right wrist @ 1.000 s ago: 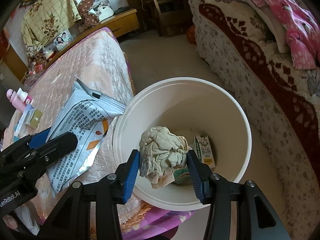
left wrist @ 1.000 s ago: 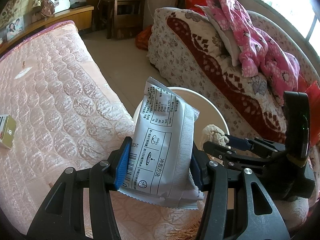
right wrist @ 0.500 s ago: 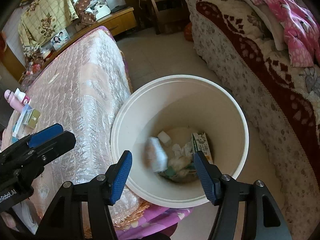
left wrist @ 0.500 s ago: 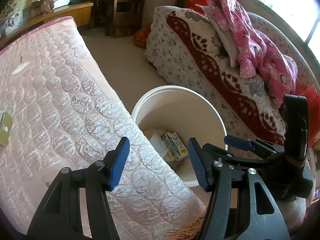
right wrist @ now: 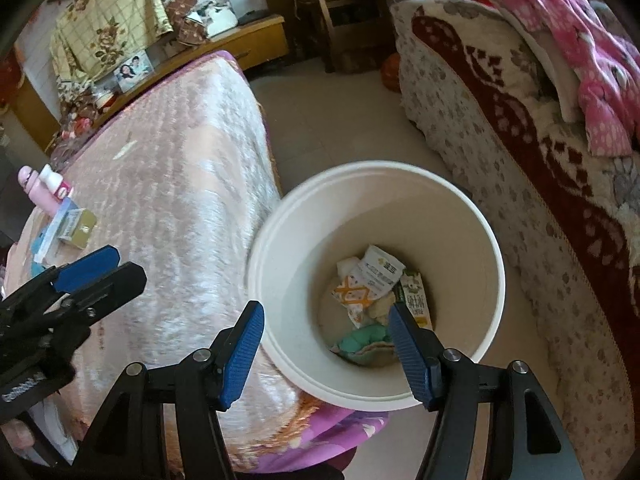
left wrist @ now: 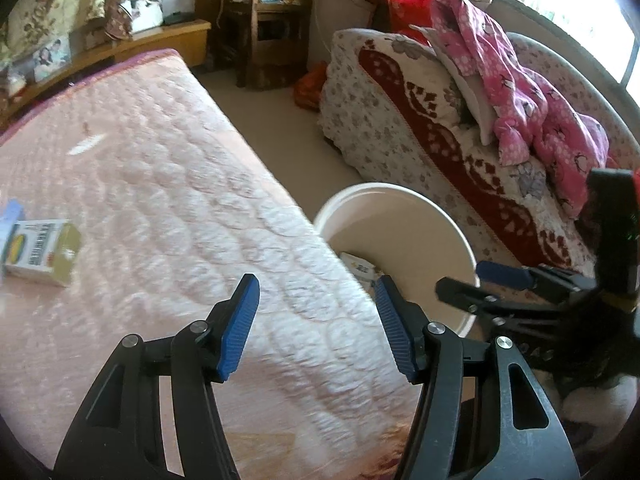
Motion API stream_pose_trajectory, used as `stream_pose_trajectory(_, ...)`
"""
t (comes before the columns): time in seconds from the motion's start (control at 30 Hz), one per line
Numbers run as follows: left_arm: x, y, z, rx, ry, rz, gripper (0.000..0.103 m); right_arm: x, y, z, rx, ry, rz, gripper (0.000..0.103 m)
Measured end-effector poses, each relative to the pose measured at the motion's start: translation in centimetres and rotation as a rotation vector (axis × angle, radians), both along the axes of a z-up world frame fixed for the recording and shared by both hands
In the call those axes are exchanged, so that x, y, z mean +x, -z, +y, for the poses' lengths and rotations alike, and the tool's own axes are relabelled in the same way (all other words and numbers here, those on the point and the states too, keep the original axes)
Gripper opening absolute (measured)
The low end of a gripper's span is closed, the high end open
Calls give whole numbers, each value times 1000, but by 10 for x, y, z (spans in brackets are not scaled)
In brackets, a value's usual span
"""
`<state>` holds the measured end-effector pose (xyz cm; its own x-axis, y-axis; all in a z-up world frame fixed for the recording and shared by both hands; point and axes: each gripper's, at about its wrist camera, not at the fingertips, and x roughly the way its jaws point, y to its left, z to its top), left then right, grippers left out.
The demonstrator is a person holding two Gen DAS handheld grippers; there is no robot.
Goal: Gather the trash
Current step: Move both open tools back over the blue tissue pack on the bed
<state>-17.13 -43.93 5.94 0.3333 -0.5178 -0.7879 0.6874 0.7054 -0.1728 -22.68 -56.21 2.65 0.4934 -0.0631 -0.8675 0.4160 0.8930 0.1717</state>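
This is a bedroom in a home: a bed [left wrist: 152, 184] with pink quilted cover, a sofa [right wrist: 520, 128] under a flowered blanket with pink pyjamas [left wrist: 532, 92] on it, a family photo [right wrist: 134, 67] on a wooden cabinet [right wrist: 256, 40]

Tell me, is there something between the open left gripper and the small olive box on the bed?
Nothing visible. Only bare pink quilted bedcover lies between the left gripper and the small olive-and-white cardboard box.
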Motion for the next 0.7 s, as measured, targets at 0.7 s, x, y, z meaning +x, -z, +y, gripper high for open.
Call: stream_pose_trajectory(0.7,42,-25,160,36,-285,-81,59,65,-43,123,-3,-251,-75,67)
